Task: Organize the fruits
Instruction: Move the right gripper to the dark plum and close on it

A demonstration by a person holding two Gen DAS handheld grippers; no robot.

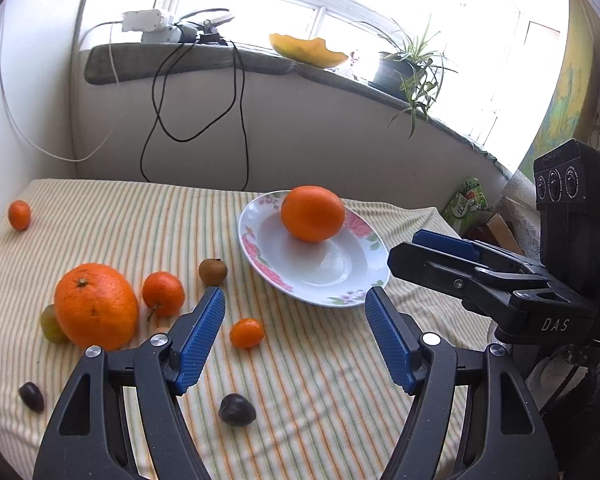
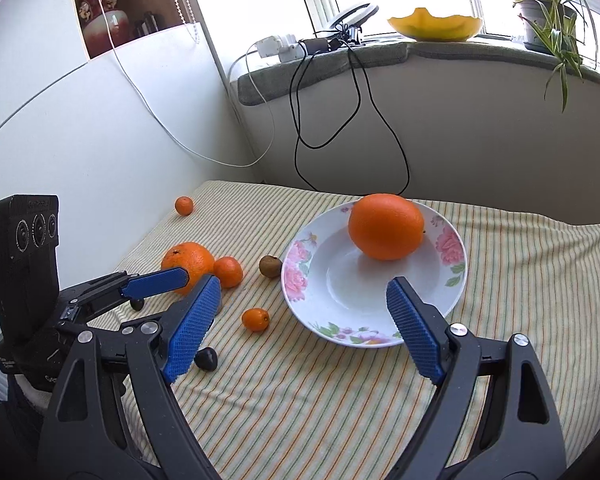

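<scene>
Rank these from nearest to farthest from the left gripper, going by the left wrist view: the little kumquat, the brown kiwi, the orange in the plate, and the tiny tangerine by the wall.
Measured from the left gripper:
1. Kumquat, just below its fingertips.
2. Kiwi, ahead, slightly left.
3. Orange, ahead in the plate.
4. Tangerine, far left near the wall.

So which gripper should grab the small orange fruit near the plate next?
Left, probably. The left hand-held gripper is open with the small fruit just below its left pad, on the cloth. The right hand-held gripper, also open, hangs over the plate, farther from it.
</scene>
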